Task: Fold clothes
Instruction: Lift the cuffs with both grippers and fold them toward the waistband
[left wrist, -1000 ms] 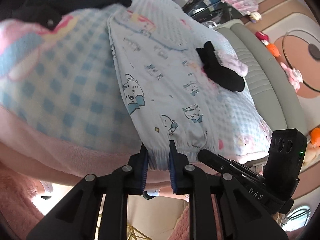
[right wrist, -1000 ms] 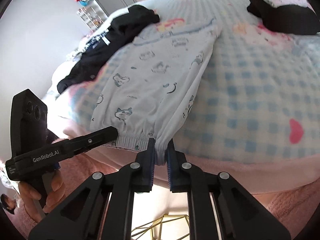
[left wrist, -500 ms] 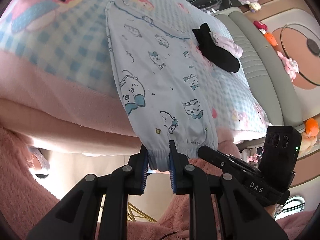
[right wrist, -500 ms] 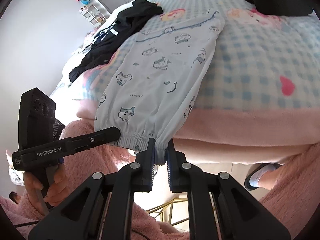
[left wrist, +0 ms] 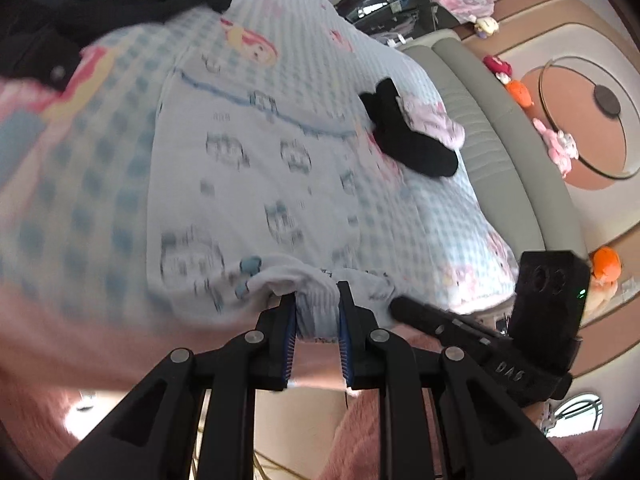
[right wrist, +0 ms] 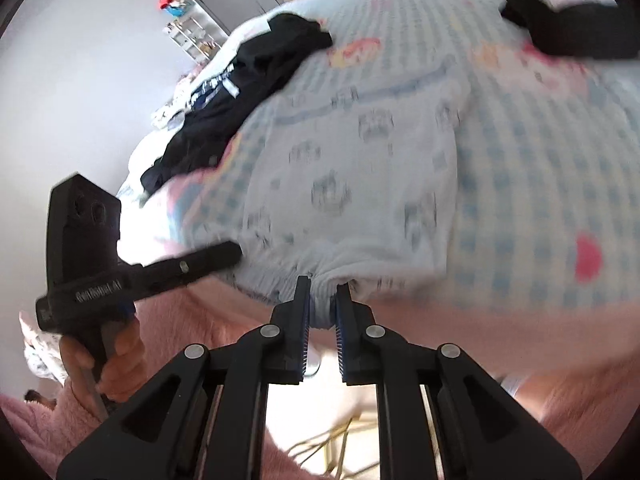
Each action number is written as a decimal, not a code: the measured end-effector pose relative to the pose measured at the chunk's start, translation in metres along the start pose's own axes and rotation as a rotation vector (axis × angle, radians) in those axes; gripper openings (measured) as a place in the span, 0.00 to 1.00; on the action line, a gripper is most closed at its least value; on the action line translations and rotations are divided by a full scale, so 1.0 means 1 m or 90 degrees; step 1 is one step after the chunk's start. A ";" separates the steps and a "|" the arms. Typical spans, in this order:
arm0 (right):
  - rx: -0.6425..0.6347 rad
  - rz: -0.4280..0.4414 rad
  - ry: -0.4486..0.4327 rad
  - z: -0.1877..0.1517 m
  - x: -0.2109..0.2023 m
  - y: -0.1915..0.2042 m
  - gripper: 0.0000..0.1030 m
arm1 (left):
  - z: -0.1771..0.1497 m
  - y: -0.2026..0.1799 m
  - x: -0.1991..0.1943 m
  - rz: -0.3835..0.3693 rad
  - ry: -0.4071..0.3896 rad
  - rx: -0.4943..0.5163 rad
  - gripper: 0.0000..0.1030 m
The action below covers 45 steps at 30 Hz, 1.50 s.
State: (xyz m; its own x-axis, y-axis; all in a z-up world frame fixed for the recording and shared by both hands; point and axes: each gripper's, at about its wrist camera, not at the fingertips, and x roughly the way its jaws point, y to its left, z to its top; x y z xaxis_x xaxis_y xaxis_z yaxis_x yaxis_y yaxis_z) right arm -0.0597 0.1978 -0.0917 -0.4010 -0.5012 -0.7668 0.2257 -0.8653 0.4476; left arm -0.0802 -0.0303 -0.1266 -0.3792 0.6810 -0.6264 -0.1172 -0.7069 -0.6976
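So the thing being folded is a pair of pale blue kids' pyjama pants (left wrist: 248, 184) with little cartoon prints, lying flat on the bed (left wrist: 80, 168) with the gathered elastic end hanging right at the near edge. Both frames are motion-blurred, so details of the print are mush.

The left gripper (left wrist: 317, 320) has its fingers clamped on a bunched bit of that elastic end, and the right gripper (right wrist: 322, 312) has its fingers pinched on the same hem further along. In the left view the cloth by the fingers is already puckered and lifted a little off the blanket.

My read: this is the carry-over part of a fold, bringing the near end up toward the far end, where the blue seam line (left wrist: 256, 98) runs across.

Tips if you're doing this:
- keep both grippers level and the same way apart, so the hem stays taut and doesn't sag in the middle
- lift enough that the cloth clears itself, or it'll drag and wrinkle
- line the edges up before letting go

Further out there's a black garment (right wrist: 248, 92) heaped on the left side of the bed, and a black folded piece (left wrist: 408, 140) with something pink on it over to the right, well clear.
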 end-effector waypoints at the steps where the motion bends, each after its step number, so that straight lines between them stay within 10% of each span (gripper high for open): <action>1: -0.001 -0.001 -0.007 0.013 0.004 0.000 0.11 | 0.012 0.003 0.006 -0.003 -0.004 -0.005 0.18; 6: 0.030 -0.044 -0.034 0.067 0.033 -0.012 0.41 | 0.063 0.031 0.040 0.015 0.030 -0.043 0.37; 11: 0.033 -0.083 -0.056 0.069 0.034 -0.023 0.53 | 0.064 0.031 0.019 0.054 -0.051 0.026 0.59; 15: 0.026 -0.097 -0.044 0.066 0.037 -0.041 0.65 | 0.060 0.037 0.016 0.084 -0.064 0.051 0.60; 21: -0.088 -0.077 0.031 0.073 0.078 -0.025 0.64 | 0.052 0.031 0.042 0.145 -0.020 0.126 0.59; 24: -0.114 -0.103 0.077 0.066 0.095 -0.024 0.54 | 0.048 0.031 0.044 0.168 -0.021 0.137 0.36; 26: -0.118 -0.097 0.064 0.060 0.089 -0.021 0.40 | 0.048 0.027 0.042 0.170 -0.029 0.148 0.27; 33: -0.081 -0.087 0.079 0.055 0.098 -0.036 0.46 | 0.060 0.009 0.036 0.169 -0.047 0.176 0.23; 37: -0.094 -0.075 0.045 0.060 0.087 -0.024 0.11 | 0.067 -0.001 0.032 0.169 -0.058 0.192 0.09; 45: -0.110 -0.073 -0.022 0.107 0.062 -0.015 0.10 | 0.095 -0.001 0.043 0.183 -0.067 0.197 0.09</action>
State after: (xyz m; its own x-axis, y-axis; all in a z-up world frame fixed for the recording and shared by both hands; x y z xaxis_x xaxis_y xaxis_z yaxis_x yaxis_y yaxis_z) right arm -0.1828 0.1802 -0.0964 -0.4620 -0.4014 -0.7909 0.3242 -0.9064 0.2707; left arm -0.1832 -0.0181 -0.1196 -0.5269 0.4363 -0.7294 -0.2573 -0.8998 -0.3523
